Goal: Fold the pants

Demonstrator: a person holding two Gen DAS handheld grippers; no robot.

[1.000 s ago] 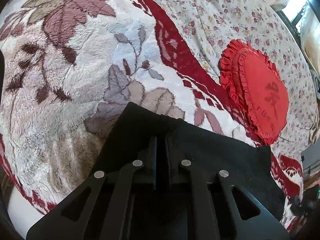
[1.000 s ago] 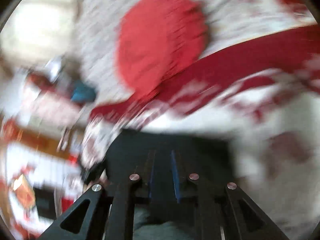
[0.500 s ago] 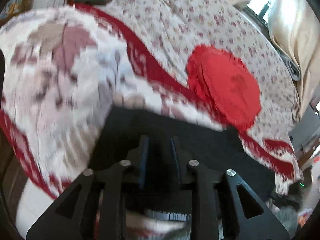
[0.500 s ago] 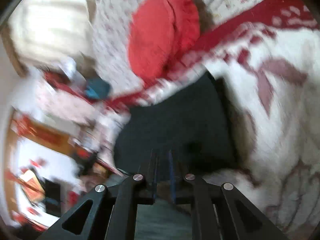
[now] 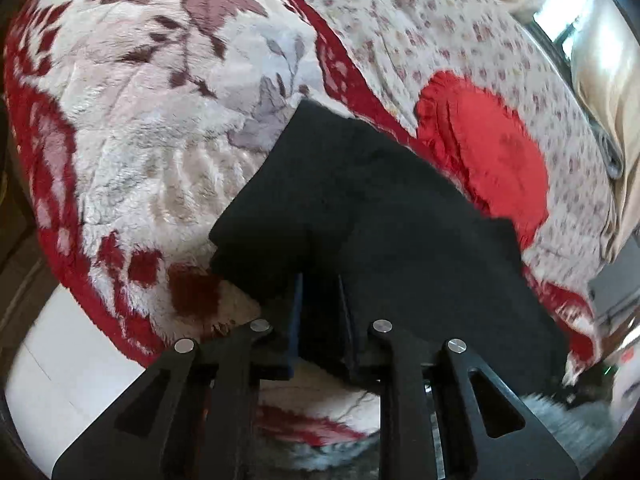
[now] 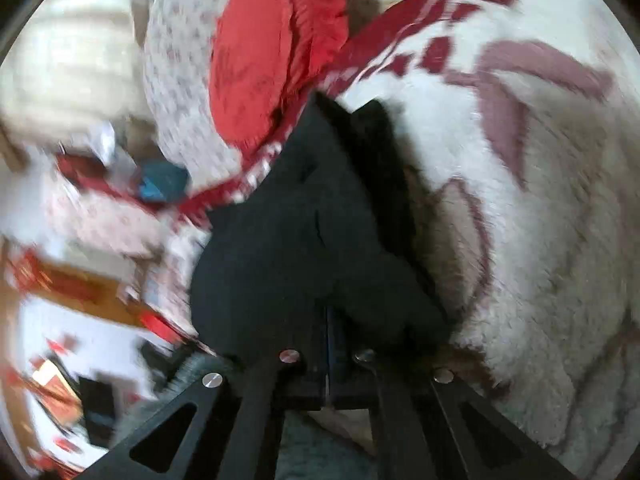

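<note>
pants (image 5: pixel 384 208) partly folded, lifted off blanket (image 5: pixel 152 120) | both jaws pinching pants edge | final folds, lay-down left

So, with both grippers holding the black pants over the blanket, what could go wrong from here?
1. The left gripper pinches only an edge of the black pants; the cloth could slip out during the fold.
2. In the right wrist view the pants hang bunched in the right gripper, so the fold may land creased on the fleece blanket.
3. The red cushion lies close beside the pants; the cloth might end up on it.
</note>
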